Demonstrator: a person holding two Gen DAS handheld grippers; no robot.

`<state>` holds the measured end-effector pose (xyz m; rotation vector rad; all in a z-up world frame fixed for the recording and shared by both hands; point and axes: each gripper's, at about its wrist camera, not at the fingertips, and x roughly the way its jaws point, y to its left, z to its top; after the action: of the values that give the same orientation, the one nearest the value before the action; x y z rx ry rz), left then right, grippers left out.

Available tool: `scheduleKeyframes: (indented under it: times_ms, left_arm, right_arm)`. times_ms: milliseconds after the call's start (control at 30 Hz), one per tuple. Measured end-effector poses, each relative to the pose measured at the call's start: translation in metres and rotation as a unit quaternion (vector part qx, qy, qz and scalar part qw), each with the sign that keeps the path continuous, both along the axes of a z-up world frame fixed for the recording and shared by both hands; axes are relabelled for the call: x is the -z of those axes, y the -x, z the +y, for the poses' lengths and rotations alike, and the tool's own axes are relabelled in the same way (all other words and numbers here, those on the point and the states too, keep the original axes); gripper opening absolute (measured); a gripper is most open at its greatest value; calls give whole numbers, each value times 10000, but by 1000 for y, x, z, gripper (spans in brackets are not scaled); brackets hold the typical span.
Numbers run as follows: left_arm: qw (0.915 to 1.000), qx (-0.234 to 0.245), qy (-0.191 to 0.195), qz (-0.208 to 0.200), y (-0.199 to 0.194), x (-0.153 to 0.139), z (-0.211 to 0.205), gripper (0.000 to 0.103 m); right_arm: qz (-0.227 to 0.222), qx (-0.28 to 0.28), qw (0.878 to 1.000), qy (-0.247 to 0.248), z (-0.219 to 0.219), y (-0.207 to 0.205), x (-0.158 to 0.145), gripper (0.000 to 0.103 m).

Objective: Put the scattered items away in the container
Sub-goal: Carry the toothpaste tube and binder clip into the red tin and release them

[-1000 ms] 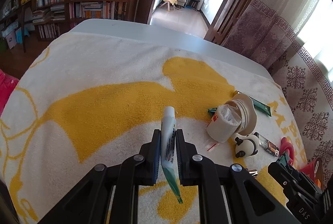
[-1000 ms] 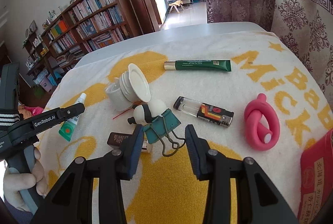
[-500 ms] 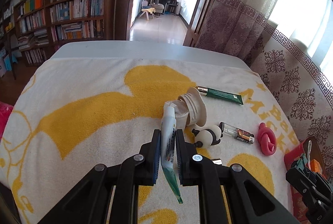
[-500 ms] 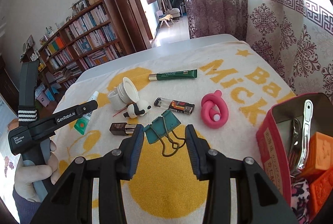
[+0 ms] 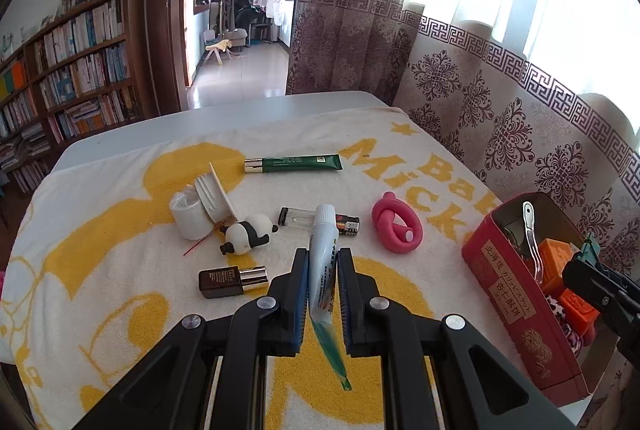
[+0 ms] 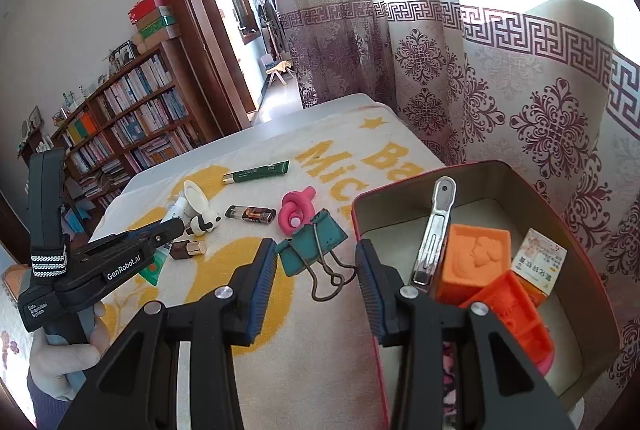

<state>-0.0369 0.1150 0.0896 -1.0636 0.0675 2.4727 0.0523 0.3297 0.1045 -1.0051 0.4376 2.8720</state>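
Left wrist view: you're pinching the little white toothpaste tube (image 5: 323,262) mid-body in the left gripper (image 5: 323,294), fingers clamped tight on it, cap up and green crimped tail dangling. It's light and squishy, so gripping the middle works, just don't crush it. The red tin (image 5: 520,294) is now sitting at the right edge, where a second ago you only saw the towel (image 5: 100,250) and clutter.

Right wrist view: you're holding the teal binder clip (image 6: 310,244) in the right gripper (image 6: 316,270), fingers partway apart, gripping it by its springy wire handles, I think. It's stiff, light and likely to swivel. It's hanging just left of the tin's rim (image 6: 432,172), which wasn't in view a second ago.
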Motion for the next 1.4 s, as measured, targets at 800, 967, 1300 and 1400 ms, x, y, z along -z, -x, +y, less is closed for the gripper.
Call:
scheduleKeyframes:
  times_ms: [800, 967, 1300, 1400]
  left_arm:
    - [9880, 1522, -12, -248, -61, -16, 176, 15]
    - [9855, 1519, -176, -730, -53, -8, 183, 42]
    - [9926, 838, -601, -634, -38, -10, 146, 84]
    - [9932, 702, -603, -703, -35, -6, 138, 85]
  right_arm:
    - [193, 631, 9971, 389, 110, -76, 13, 44]
    - [94, 569, 9971, 498, 114, -75, 18, 47]
    - [185, 809, 9936, 763, 125, -81, 20, 77]
    - [172, 819, 9935, 768, 123, -80, 20, 77]
